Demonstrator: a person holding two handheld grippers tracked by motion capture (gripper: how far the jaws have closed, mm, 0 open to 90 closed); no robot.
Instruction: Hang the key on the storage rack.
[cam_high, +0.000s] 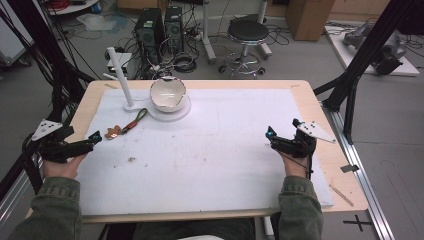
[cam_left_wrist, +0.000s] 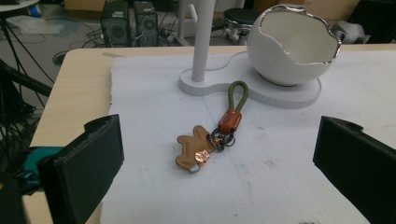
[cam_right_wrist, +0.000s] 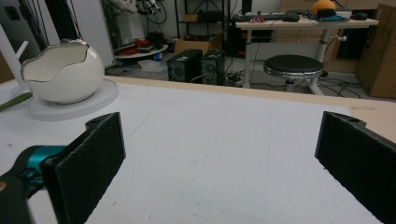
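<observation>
The mat (cam_high: 210, 150) carries an egg bowl (cam_high: 168, 93) on a stand (cam_high: 131, 75); just in front lies the keychain (cam_left_wrist: 208, 142). Left gripper (cam_high: 94, 136) and right gripper (cam_high: 270, 134) — both wide open, empty. Likely next: left straddles the cord loop, closing squarely.

The high view looks forward and down over the whole table (cam_high: 320, 107). The left gripper view sits low at the table's left edge, close to the keychain (cam_left_wrist: 208, 140). The right gripper view looks leftward, farther off. All three share the eggshell bowl (cam_high: 168, 93).
</observation>
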